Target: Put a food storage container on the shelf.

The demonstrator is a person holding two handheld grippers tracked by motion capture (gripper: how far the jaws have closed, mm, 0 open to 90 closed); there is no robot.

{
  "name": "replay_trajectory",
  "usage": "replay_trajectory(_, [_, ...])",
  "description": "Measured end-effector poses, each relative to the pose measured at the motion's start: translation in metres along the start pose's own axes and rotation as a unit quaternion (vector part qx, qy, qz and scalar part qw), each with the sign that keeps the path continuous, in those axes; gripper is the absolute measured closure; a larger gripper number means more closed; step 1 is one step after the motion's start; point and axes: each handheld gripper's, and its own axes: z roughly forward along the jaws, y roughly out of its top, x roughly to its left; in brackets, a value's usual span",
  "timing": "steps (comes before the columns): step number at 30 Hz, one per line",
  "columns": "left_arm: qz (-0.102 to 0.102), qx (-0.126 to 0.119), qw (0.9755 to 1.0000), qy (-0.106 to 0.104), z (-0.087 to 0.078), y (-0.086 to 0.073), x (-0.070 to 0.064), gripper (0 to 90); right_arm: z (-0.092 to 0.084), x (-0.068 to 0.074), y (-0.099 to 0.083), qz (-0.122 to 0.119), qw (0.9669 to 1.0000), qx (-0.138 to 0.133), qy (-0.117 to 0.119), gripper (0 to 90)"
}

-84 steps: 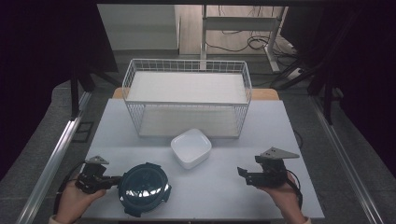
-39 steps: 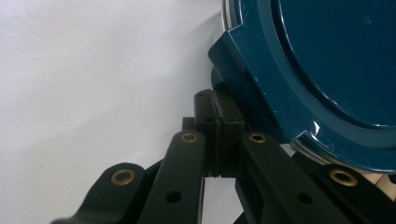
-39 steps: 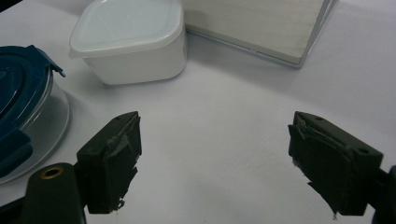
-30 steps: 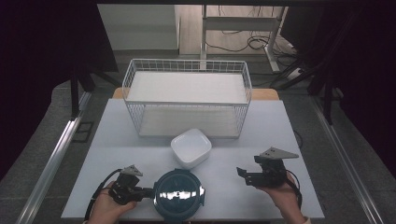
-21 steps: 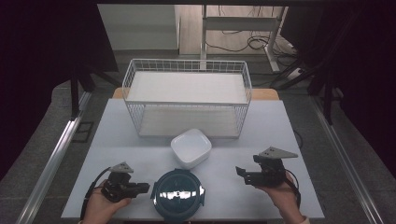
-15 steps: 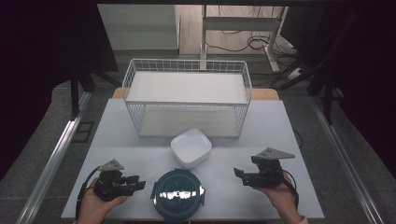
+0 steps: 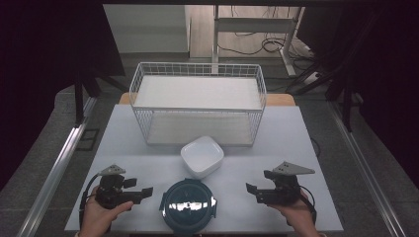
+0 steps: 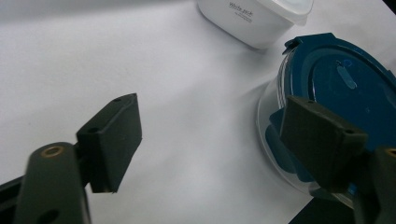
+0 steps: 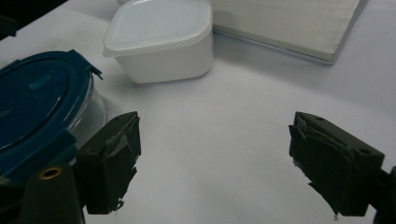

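A round glass container with a dark blue lid (image 7: 188, 205) sits at the table's front middle. Just left of it is my left gripper (image 7: 144, 193), apart from the container. Its jaws have just been opening and now stand wide with only bare table between them. In the left gripper view the lidded container (image 8: 336, 84) lies behind the right jaw of that gripper (image 8: 215, 140). My right gripper (image 7: 253, 190) stands open to the container's right, pointing left at it, its jaws (image 9: 215, 158) empty. A white square lidded box (image 7: 202, 156) rests behind the blue-lidded container (image 9: 37, 98).
A white wire basket (image 7: 197, 101) with a pale board in its bottom stands at the back middle of the white table (image 7: 296, 148). The white box (image 9: 161, 39) lies close in front of the basket's board (image 9: 289, 23). Bare tabletop lies on both sides.
The left gripper brought the blue-lidded container from the front left to the front middle, let go of it, opened its jaws and drew back to the left. The right gripper has kept still.
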Motion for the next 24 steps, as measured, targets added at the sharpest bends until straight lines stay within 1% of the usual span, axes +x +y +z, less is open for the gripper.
replay_trajectory(1, [-0.001,-0.001,1.0,-0.001,0.0,0.0,0.0,19.0,0.0,0.0,0.0,0.0,1.0,0.0,0.0,16.2])
replay_trajectory(2, [-0.002,-0.006,0.9999,-0.009,0.0,0.002,-0.001,17.8,0.0,0.003,-0.001,0.012,0.9999,0.0,0.011,16.2])
replay_trajectory(3, [-0.002,-0.006,0.9999,-0.009,0.0,0.002,-0.001,17.4,0.0,0.003,-0.001,0.012,0.9999,0.0,0.011,16.2])
replay_trajectory(4, [-0.003,-0.008,0.9998,-0.017,0.0,0.002,-0.002,17.4,0.001,0.004,-0.001,0.015,0.9998,-0.001,0.014,16.2])
replay_trajectory(6, [-0.004,-0.01,0.9995,-0.031,0.0,0.003,-0.003,16.3,0.002,0.008,-0.002,0.032,0.9992,0.001,0.025,16.2])
replay_trajectory(7, [-0.008,-0.01,0.9991,-0.04,0.001,0.003,-0.003,15.4,0.005,0.013,-0.004,0.045,0.9982,0.006,0.039,15.7])
replay_trajectory(8, [-0.008,-0.009,0.9989,-0.045,0.001,0.003,-0.003,15.3,0.007,0.015,-0.005,0.049,0.9978,0.009,0.044,15.4])
replay_trajectory(9, [-0.008,-0.009,0.9989,-0.045,0.001,0.003,-0.003,15.1,0.007,0.015,-0.005,0.049,0.9978,0.009,0.044,15.4])
replay_trajectory(10, [-0.011,-0.007,0.9985,-0.053,0.003,0.004,-0.004,14.9,0.012,0.021,-0.007,0.056,0.9965,0.018,0.059,14.7])
replay_trajectory(11, [-0.011,-0.006,0.9984,-0.055,0.004,0.004,-0.005,14.7,0.014,0.024,-0.009,0.058,0.9959,0.024,0.065,14.2])
replay_trajectory(12, [-0.011,-0.006,0.9984,-0.055,0.004,0.004,-0.005,14.6,0.014,0.024,-0.009,0.058,0.9959,0.024,0.065,14.2])
replay_trajectory(13, [-0.012,-0.004,0.9983,-0.057,0.005,0.004,-0.006,14.6,0.018,0.03,-0.011,0.066,0.9943,0.03,0.078,13.4])
replay_trajectory(14, [-0.014,-0.002,0.9977,-0.066,0.007,0.004,-0.007,14.6,0.019,0.033,-0.012,0.069,0.9935,0.033,0.084,13.0])
replay_trajectory(15, [-0.014,-0.002,0.9977,-0.066,0.007,0.004,-0.007,14.6,0.019,0.033,-0.012,0.069,0.9935,0.033,0.084,13.0])
replay_trajectory(16, [-0.017,0.0,0.997,-0.075,0.009,0.004,-0.008,14.6,0.022,0.038,-0.013,0.078,0.9919,0.034,0.094,12.5])
replay_trajectory(17, [-0.017,0.0,0.997,-0.075,0.009,0.004,-0.008,14.6,0.022,0.038,-0.013,0.078,0.9919,0.034,0.094,12.5])
replay_trajectory(18, [-0.022,0.001,0.9964,-0.081,0.01,0.003,-0.009,14.7,0.026,0.043,-0.014,0.089,0.9896,0.04,0.106,11.8])
replay_trajectory(19, [-0.022,0.001,0.9964,-0.081,0.01,0.003,-0.009,14.6,0.026,0.043,-0.014,0.089,0.9896,0.04,0.106,11.8])
replay_trajectory(20, [-0.023,0.004,0.9961,-0.085,0.013,0.002,-0.011,14.6,0.029,0.047,-0.015,0.094,0.988,0.044,0.114,11.4])
replay_trajectory(21, [-0.023,0.004,0.9961,-0.085,0.013,0.002,-0.011,14.5,0.029,0.047,-0.015,0.094,0.988,0.044,0.114,11.4])
replay_trajectory(22, [-0.024,0.006,0.9958,-0.089,0.015,0.002,-0.012,14.3,0.033,0.05,-0.016,0.1,0.9863,0.049,0.122,11.2])
replay_trajectory(23, [-0.025,0.008,0.9953,-0.093,0.016,0.002,-0.012,14.3,0.034,0.051,-0.017,0.104,0.9855,0.05,0.124,11.2])
replay_trajectory(24, [-0.025,0.008,0.9953,-0.093,0.016,0.002,-0.012,14.3,0.036,0.052,-0.017,0.107,0.9847,0.052,0.128,11.2])
